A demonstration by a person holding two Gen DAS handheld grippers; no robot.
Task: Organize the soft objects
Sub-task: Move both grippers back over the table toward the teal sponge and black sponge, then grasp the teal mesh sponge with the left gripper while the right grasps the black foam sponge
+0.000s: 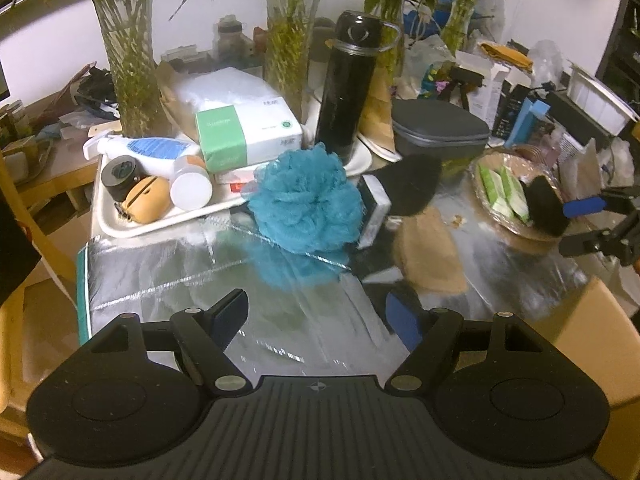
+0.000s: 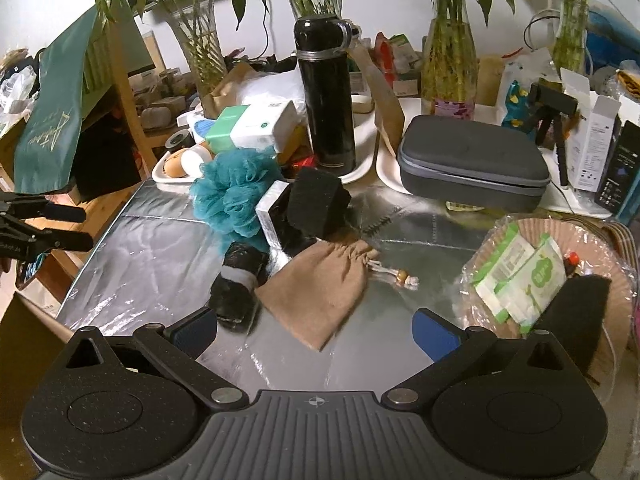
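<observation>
- Silvery foil sheeting [image 1: 168, 276] covers the cluttered table, with glass vases of bamboo along the back wall; every place below is given relative to the teal mesh bath pouf [image 1: 308, 200].
- From the left wrist view, the pouf sits ahead of the left gripper [image 1: 316, 316], whose blue-padded jaws are spread wide with nothing between them.
- Just right of the pouf a small silver-edged box [image 1: 374, 216] leans with a black foam block [image 1: 412, 184] on it; a tan cloth drawstring pouch [image 1: 432, 252] lies right of the pouf and nearer the camera.
- Behind the pouf stands a tall black flask [image 1: 348, 84]; to its left is a white tray [image 1: 132, 228] of bottles.
- Well right of the pouf, the right gripper [image 1: 580, 224] hangs near a woven basket [image 1: 486, 196].
- From the right wrist view, the right gripper [image 2: 316, 332] is also spread and empty, with the tan pouch [image 2: 320, 284] directly ahead, nearer than the pouf [image 2: 232, 196].
- A black roll with a grey band [image 2: 240, 280] lies below the pouf, touching the pouch's left edge.
- I judge the step is an approach: the left should straddle the pouf's middle, and the right should take the pouch by its body, clear of the roll, closing gently since both are soft.
</observation>
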